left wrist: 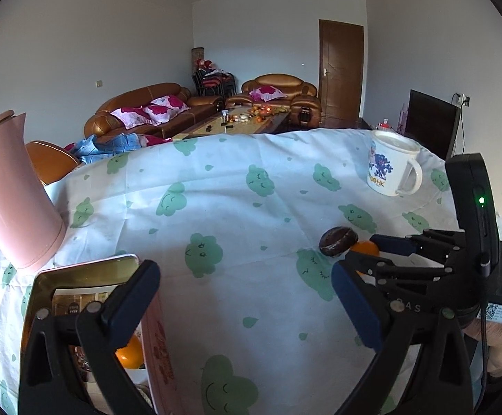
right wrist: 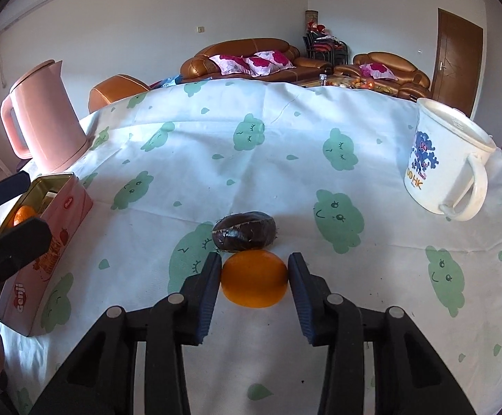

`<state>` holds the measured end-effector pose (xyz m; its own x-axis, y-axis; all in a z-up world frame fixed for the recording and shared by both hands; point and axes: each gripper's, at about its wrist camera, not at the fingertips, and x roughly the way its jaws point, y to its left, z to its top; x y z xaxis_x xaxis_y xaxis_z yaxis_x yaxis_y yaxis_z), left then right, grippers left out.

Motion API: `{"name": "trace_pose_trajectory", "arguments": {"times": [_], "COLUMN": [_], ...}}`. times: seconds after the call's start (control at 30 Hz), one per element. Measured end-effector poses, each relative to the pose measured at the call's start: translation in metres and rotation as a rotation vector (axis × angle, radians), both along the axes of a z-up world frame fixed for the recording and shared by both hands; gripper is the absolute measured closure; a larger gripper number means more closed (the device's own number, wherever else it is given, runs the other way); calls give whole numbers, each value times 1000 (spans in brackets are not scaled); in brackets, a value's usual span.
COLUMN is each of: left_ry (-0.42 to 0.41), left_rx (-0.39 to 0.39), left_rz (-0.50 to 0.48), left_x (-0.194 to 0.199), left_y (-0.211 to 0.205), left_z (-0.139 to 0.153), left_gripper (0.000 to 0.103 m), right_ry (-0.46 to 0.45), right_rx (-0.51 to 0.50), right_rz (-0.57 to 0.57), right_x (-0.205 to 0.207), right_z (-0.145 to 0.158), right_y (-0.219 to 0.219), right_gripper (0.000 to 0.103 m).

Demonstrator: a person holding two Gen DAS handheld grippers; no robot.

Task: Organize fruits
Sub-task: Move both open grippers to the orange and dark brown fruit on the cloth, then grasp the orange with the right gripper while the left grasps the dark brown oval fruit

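Orange fruit [right wrist: 254,278] sits on the cloud-print cloth [right wrist: 285,131], pinched between the pads of the right gripper [right wrist: 254,276], w/ a dark wrinkled fruit [right wrist: 244,231] touching it on the far side. Step in hand, by the look of it: the pickup. Left gripper [left wrist: 245,297] hangs released near the open tin [right wrist: 43,214] at the left (one orange already inside). Next move likely calls for a clean lift clear of the dark fruit, then a carry left to the tin.
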<state>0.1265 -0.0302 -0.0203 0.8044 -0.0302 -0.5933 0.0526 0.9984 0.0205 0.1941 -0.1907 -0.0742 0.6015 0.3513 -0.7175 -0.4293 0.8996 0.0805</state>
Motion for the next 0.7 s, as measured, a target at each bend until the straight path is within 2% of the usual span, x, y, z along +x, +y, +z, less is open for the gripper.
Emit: {"name": "trace_pose_trajectory", "arguments": {"times": [0.1, 0.23, 0.4, 0.47, 0.6, 0.7], "left_ry": [5, 30, 79, 107, 146, 153], "left_rx": [8, 13, 19, 8, -33, -31], "left_rz": [-13, -38, -70, -75, -108, -122], "left_x": [9, 27, 55, 66, 79, 83], "left_y": [-12, -32, -56, -62, -68, -74], "left_z": [-1, -6, -22, -30, -41, -45], "left_gripper": [1, 2, 6, 16, 18, 21], "right_ry": [-25, -79, -66, -63, -63, -66], "right_rx": [18, -18, 25, 63, 99, 99], "right_rz": [-43, -138, -229, -243, -248, -246], "right_x": [-1, 0, 8, 8, 7, 6], "right_z": [4, 10, 10, 11, 13, 13], "right_y": [-10, -29, -59, -67, -73, -72], "right_gripper": [62, 62, 61, 61, 61, 61]}}
